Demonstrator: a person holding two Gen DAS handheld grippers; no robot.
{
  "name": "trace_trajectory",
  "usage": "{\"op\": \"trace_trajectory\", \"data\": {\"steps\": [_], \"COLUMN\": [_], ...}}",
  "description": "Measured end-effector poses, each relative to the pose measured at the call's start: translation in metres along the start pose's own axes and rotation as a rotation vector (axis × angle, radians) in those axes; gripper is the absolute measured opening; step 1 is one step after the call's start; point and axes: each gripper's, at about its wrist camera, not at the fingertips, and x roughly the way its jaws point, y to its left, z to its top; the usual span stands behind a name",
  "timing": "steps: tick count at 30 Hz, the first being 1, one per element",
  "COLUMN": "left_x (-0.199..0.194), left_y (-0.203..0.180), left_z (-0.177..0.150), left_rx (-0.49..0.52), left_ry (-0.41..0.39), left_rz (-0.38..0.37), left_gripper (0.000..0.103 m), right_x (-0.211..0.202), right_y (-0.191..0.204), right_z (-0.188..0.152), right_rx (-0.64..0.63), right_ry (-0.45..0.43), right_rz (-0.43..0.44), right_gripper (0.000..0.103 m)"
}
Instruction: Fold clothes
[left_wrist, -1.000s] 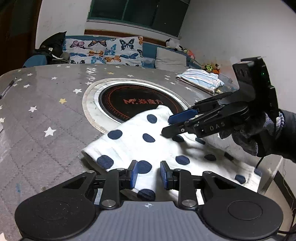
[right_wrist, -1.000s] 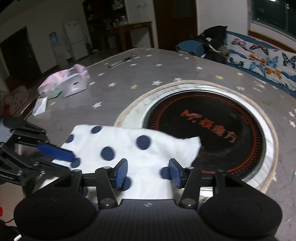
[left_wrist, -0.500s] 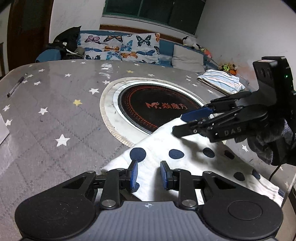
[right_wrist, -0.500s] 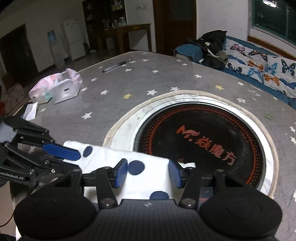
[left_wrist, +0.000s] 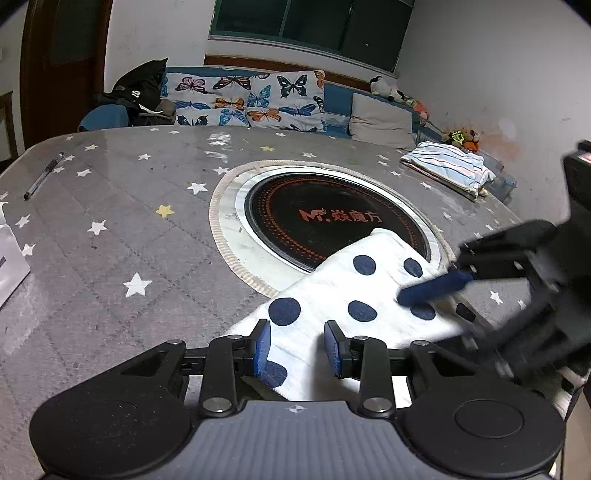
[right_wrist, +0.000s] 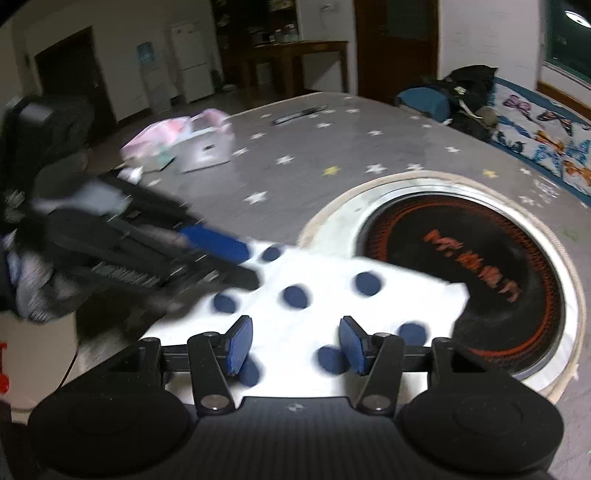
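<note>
A white cloth with navy dots lies flat on the grey star-patterned table, its far corner over the rim of the round black hotplate. My left gripper is open low over the cloth's near end, and cloth shows between its fingers. My right gripper is open, wider, above the cloth. Each gripper shows blurred in the other's view: the right gripper over the cloth's right edge, the left gripper over its left corner. A gloved hand holds the left one.
A folded striped cloth rests at the table's far right edge. A pen and a white box lie at the left. A pink bag sits farther along. A sofa with butterfly cushions stands behind the table.
Both grippers drew back from the cloth half a second ago and have now come in close over it again, blurred by motion. Both stay open; the cloth lies roughly where it was.
</note>
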Motion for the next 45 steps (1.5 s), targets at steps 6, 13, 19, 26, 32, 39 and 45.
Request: {"op": "trace_trajectory", "data": {"steps": [6, 13, 19, 26, 32, 39, 45], "left_x": [0.001, 0.0, -0.012, -0.026, -0.026, -0.028, -0.026], "left_y": [-0.001, -0.001, -0.011, -0.025, -0.035, -0.041, -0.036], "left_z": [0.0, -0.001, -0.006, -0.014, -0.021, -0.026, -0.028], "left_rx": [0.004, 0.01, 0.015, 0.038, 0.086, 0.096, 0.094], "left_ry": [0.001, -0.003, -0.024, -0.048, -0.045, -0.05, -0.039], "left_rz": [0.011, 0.027, 0.006, -0.022, -0.021, -0.029, -0.009], "left_gripper": [0.035, 0.036, 0.041, 0.042, 0.044, 0.046, 0.047], "right_x": [-0.016, -0.031, -0.059, -0.077, -0.089, -0.078, -0.061], "right_y": [0.03, 0.066, 0.072, 0.052, 0.038, 0.02, 0.003], "right_z": [-0.011, -0.034, -0.048, -0.07, -0.079, -0.067, -0.071], "right_rx": [-0.034, -0.088, -0.046, 0.111, 0.189, 0.216, 0.261], "right_ry": [-0.009, 0.008, -0.036, -0.046, -0.065, -0.107, -0.086], "right_rz": [0.057, 0.097, 0.108, 0.075, 0.057, 0.036, 0.005], "right_gripper": [0.056, 0.063, 0.065, 0.066, 0.066, 0.068, 0.068]}}
